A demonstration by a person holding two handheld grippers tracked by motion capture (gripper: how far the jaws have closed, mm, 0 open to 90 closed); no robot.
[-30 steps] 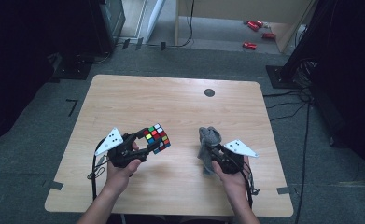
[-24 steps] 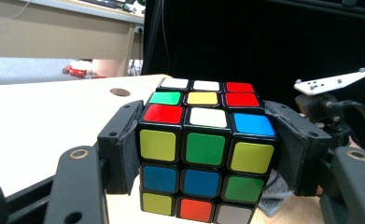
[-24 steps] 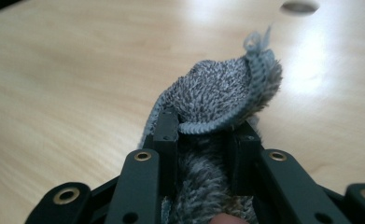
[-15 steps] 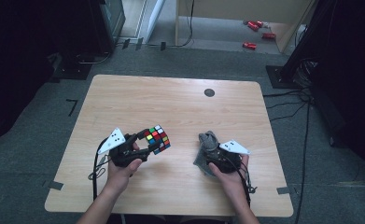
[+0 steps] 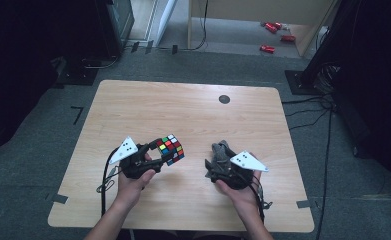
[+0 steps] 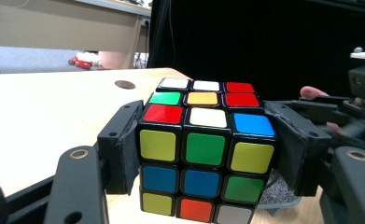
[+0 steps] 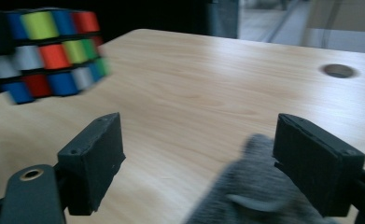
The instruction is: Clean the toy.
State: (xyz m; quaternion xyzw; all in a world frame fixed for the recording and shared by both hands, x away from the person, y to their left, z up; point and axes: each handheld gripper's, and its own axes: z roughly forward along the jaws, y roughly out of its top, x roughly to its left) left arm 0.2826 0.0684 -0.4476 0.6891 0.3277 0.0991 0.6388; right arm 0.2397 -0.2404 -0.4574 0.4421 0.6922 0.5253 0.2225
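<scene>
Left gripper (image 5: 155, 155) pinches the puzzle cube (image 5: 170, 149) by two opposite sides, near left of the table (image 5: 193, 107), lifted and tilted. Right gripper (image 5: 218, 162): jaws have just been opening, now spread, grey cloth (image 5: 223, 152) loose between them, against one pad.

Step, as judged: wiping the cube. Regrip the cloth squarely; keep the cube steady.

Cube has no long axis; one corner points far right.
</scene>
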